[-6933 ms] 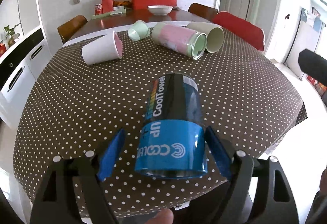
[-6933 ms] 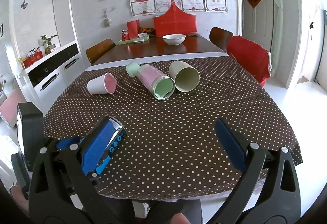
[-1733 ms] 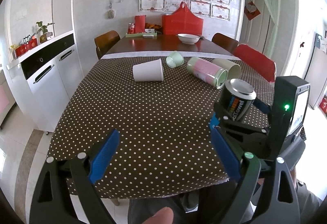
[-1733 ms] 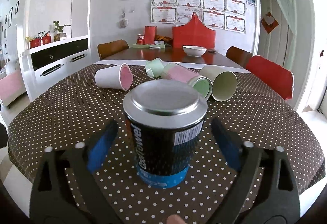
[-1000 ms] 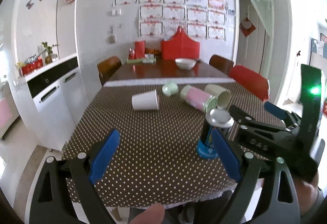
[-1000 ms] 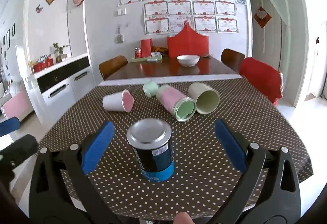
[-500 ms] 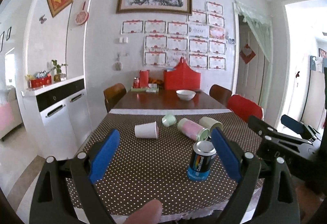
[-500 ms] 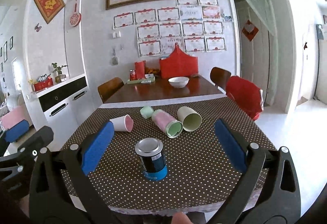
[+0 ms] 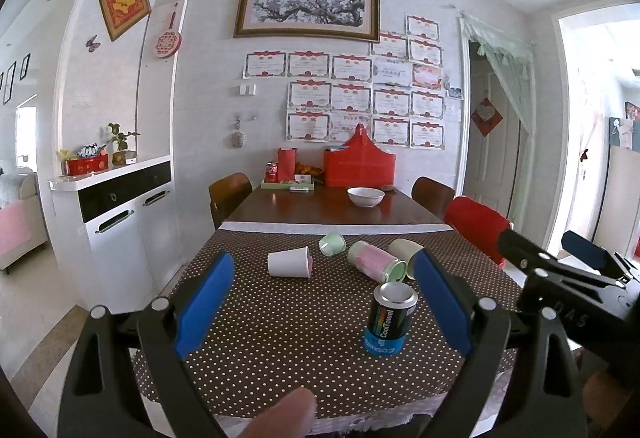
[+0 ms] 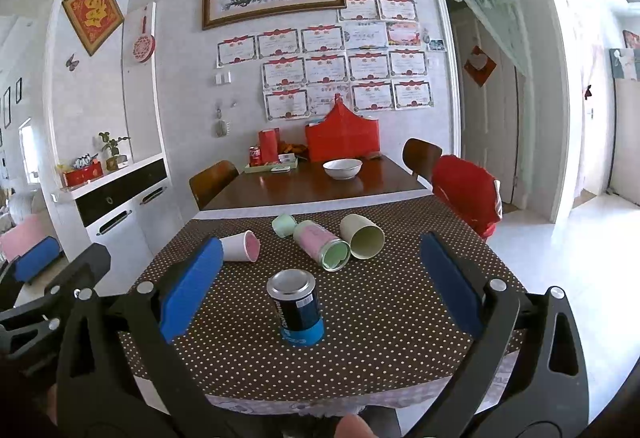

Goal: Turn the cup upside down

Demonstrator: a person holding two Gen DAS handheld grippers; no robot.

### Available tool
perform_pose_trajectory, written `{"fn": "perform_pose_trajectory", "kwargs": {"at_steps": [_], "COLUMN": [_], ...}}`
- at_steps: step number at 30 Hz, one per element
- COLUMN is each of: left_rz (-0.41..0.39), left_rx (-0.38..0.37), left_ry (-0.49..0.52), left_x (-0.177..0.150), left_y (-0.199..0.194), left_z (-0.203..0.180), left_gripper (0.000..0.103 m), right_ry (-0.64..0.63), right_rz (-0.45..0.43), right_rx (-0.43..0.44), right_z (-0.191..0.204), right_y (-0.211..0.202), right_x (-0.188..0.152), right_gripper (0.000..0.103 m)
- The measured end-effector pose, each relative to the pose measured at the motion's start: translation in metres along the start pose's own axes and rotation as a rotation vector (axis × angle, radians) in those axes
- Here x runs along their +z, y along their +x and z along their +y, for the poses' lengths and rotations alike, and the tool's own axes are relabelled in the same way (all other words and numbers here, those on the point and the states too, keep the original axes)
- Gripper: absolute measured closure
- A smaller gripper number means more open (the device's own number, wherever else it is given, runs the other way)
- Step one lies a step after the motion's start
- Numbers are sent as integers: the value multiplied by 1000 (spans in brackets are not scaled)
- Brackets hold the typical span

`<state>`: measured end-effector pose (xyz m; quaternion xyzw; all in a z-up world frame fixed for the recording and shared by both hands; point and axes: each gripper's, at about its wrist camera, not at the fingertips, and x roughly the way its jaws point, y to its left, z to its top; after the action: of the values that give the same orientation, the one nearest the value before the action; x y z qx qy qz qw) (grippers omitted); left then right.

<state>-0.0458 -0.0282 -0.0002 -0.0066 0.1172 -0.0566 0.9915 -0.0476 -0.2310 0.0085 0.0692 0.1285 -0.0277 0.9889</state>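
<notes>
The black and blue "CoolTowel" cup [image 9: 389, 322] stands upside down on the brown dotted tablecloth [image 9: 280, 326], its metal base up. It also shows in the right wrist view [image 10: 298, 314]. My left gripper [image 9: 320, 304] is open and empty, well back from the table. My right gripper [image 10: 316, 288] is open and empty, also pulled back, with the cup standing far beyond its fingers. The right gripper's body shows at the right of the left wrist view [image 9: 568, 278].
Several cups lie on their sides farther back: a white one [image 10: 240, 246], a small green one [image 10: 283, 225], a pink and green tumbler [image 10: 322, 244] and a cream one [image 10: 362, 236]. A white bowl [image 10: 342, 168] sits on the wooden table behind. Chairs flank the table.
Both grippers have moved back and up from the table. The cup, set upright on its mouth earlier by the right gripper, stands alone and looks smaller now.
</notes>
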Motion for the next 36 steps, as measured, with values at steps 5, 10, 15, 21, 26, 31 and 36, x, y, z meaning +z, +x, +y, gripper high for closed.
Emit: {"fn": "perform_pose_trajectory", "kwargs": {"at_steps": [5, 10, 15, 21, 26, 31, 36], "left_rz": [5, 10, 9, 9, 10, 12, 10], "left_rx": [10, 15, 13, 20, 19, 21, 19], "left_ry": [5, 3, 3, 2, -2, 2, -1], "left_x": [-2, -3, -2, -2, -2, -3, -2], "left_y": [0, 2, 2, 2, 1, 1, 1], "left_z": [1, 2, 2, 3, 5, 6, 6], "left_gripper": [13, 13, 13, 13, 13, 13, 13], "right_ry": [-5, -8, -10, -7, -8, -9, -11], "right_rz": [-2, 1, 2, 1, 2, 9, 13], "right_rx": [7, 13, 13, 15, 12, 12, 10], "right_z": [1, 4, 6, 6, 8, 10, 8], "right_y": [0, -2, -3, -3, -4, -2, 0], "right_x": [-2, -2, -3, -3, -3, -5, -7], "right_gripper": [6, 6, 6, 6, 6, 6, 6]}}
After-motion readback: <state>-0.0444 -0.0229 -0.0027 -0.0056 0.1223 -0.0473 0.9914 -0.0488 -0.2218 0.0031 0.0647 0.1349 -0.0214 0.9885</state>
